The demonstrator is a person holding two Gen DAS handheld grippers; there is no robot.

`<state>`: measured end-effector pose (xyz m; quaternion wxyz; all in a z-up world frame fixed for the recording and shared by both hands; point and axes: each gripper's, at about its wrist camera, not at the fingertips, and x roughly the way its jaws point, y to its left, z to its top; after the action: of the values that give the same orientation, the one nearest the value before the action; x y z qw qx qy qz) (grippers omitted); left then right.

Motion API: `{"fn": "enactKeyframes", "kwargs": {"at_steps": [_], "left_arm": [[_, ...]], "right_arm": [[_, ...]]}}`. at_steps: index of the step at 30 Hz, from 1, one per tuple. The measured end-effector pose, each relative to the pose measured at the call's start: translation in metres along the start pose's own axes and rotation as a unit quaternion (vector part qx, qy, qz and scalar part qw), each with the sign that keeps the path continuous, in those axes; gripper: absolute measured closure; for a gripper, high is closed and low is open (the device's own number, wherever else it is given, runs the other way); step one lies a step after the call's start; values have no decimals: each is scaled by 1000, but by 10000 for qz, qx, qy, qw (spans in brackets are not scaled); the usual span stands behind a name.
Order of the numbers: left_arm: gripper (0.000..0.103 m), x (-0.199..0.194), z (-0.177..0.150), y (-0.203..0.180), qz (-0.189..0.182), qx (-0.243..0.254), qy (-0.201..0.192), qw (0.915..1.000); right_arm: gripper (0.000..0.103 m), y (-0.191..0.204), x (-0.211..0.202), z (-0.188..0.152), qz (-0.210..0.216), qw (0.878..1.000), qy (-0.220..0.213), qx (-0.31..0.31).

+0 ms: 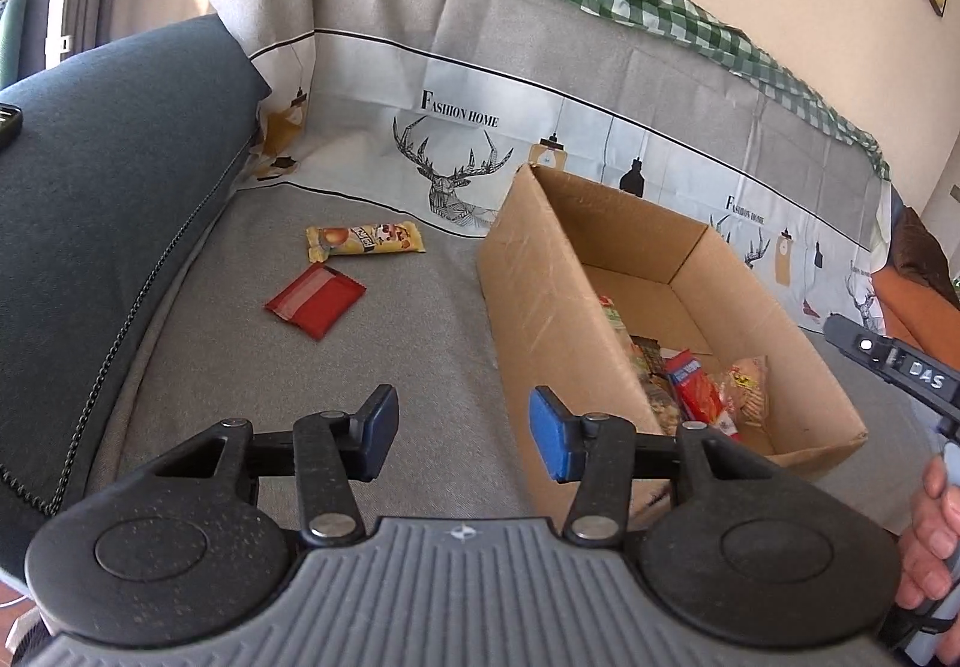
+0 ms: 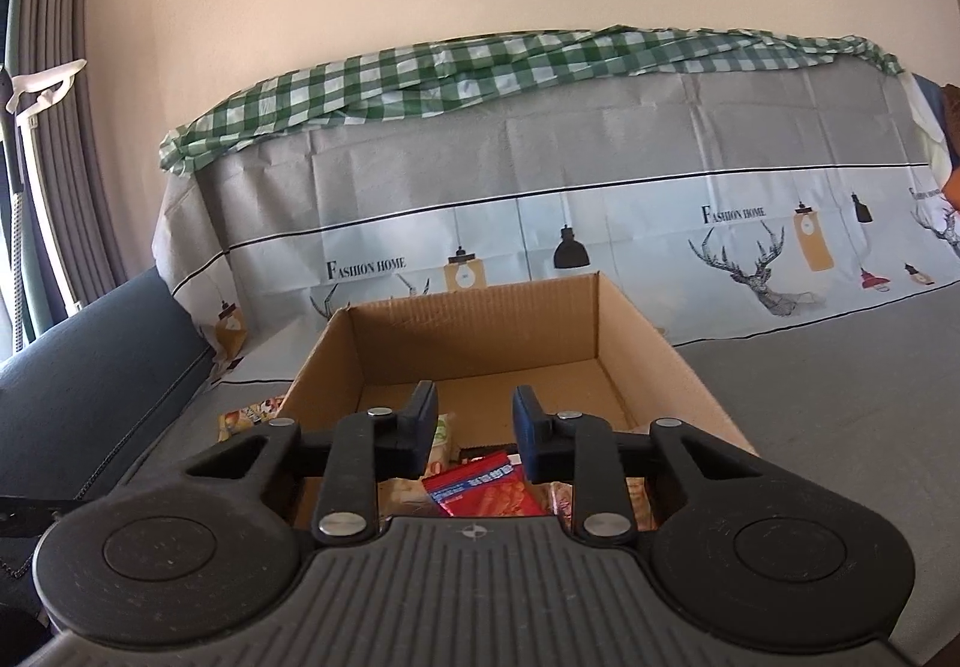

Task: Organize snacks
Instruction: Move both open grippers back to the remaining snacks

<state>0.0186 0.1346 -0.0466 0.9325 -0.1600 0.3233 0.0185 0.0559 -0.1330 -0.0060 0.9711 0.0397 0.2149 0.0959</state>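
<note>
The cardboard box (image 1: 540,271) sat on the sofa seat (image 1: 372,367); several snack packets (image 1: 696,385) lay inside it, and two packets (image 1: 365,239) lay left of it, probably apart.

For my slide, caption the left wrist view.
Open left tool faces two snacks beside a cardboard box.

Matt board, glossy wrappers

Brown corrugated cardboard box (image 1: 540,295) looks matt; beside it, the red foil snack packet (image 1: 315,301) shines on grey woven cloth (image 1: 390,367).
</note>
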Motion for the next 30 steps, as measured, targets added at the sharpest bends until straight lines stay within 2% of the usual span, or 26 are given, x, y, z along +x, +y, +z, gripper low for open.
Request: {"fn": "enactKeyframes", "kwargs": {"at_steps": [3,6,9,12,15,22,23,25,30], "left_arm": [[49,16,-4,6,9,80,-19,10000],[49,34,-10,14,4,-53,101,9999],[49,49,-10,14,-210,64,-59,9997],[49,67,-6,14,-67,136,-150,9998],[47,88,-1,22,233,105,-226,9994],[23,126,12,39,1390,224,-359,9894],[22,131,13,41,1488,262,-341,9879],[14,143,17,45,1637,327,-275,9856],[7,173,20,56,1871,472,78,9812]], "right_arm": [[75,3,2,0,37,10000,35,-58],[74,4,5,-1,29,9999,80,-81],[74,2,9,0,11,9999,141,-26],[74,1,14,0,3,9998,200,40],[74,3,17,-1,-13,9997,229,3],[74,3,24,0,-11,9996,277,-58],[74,2,24,0,-9,9996,279,-38],[74,2,26,0,-7,9996,282,1],[74,4,33,0,-13,9994,335,-70]]}}
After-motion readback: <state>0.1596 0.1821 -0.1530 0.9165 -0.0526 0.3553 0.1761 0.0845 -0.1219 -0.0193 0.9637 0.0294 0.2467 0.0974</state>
